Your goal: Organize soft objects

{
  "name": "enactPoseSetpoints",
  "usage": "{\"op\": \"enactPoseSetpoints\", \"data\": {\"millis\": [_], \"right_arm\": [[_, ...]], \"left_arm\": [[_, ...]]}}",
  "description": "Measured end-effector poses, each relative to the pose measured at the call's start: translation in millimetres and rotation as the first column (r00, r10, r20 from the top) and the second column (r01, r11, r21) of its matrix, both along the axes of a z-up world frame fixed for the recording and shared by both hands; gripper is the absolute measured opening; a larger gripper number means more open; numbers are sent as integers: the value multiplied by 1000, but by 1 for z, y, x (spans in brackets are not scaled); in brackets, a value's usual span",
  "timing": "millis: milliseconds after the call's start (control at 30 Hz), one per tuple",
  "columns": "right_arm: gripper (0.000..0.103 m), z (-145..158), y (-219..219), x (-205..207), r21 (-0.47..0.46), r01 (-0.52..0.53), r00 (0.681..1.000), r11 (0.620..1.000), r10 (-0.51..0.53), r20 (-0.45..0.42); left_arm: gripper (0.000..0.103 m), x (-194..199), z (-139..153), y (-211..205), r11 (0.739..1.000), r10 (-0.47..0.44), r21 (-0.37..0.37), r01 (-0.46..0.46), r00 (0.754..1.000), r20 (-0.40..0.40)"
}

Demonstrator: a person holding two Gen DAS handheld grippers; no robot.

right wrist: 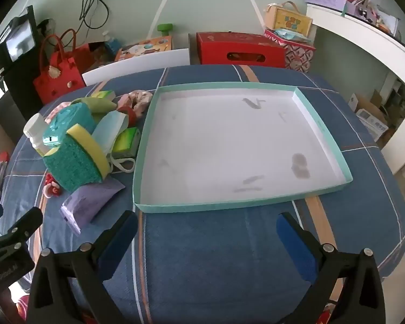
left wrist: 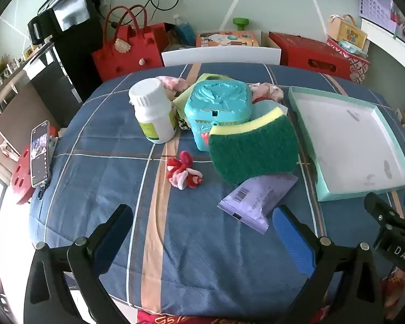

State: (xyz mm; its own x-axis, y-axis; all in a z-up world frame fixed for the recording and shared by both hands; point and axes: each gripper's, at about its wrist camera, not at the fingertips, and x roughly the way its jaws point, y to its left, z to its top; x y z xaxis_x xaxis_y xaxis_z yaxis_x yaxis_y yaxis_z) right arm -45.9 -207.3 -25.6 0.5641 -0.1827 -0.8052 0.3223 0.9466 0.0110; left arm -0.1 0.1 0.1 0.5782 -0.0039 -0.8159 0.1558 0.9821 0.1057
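Scratchy green-yellow sponge (left wrist: 252, 152), crinkly lilac packet (left wrist: 256, 198)

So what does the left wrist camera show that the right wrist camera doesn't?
Only the left wrist view shows the whole white bottle and the phone's lit screen. Only the right wrist view shows the whole teal tray, empty, and the green tissue pack beside it. Both show the sponge leaning on the turquoise box, the purple pack, and open jaws.
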Motion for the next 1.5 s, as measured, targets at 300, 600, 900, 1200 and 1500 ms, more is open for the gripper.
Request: {"op": "enactPoseSetpoints", "data": {"millis": [300, 600, 900, 1200, 1500], "right_arm": [[103, 0, -1, -1, 32, -6, 1000, 999, 6, 13], [103, 1, 0, -1, -11, 30, 999, 999, -29, 23], [103, -2, 1, 2, -9, 22, 1000, 1000, -22, 19], [103, -3, 0, 3, -4, 30, 1000, 1000, -30, 10], [103, -3, -1, 1, -2, 38, 999, 999, -38, 16]], "left_arm": [[103, -1, -5, -7, 1000, 20, 11, -20, 999, -26], [103, 1, -8, -6, 1000, 10, 26, -9, 999, -41], [103, 2, -8, -7, 999, 6, 48, -5, 999, -40], [103, 4, -15, -9, 999, -4, 52, 7, 998, -69], [103, 4, -15, -9, 997, 2, 73, 3, 998, -66]]}}
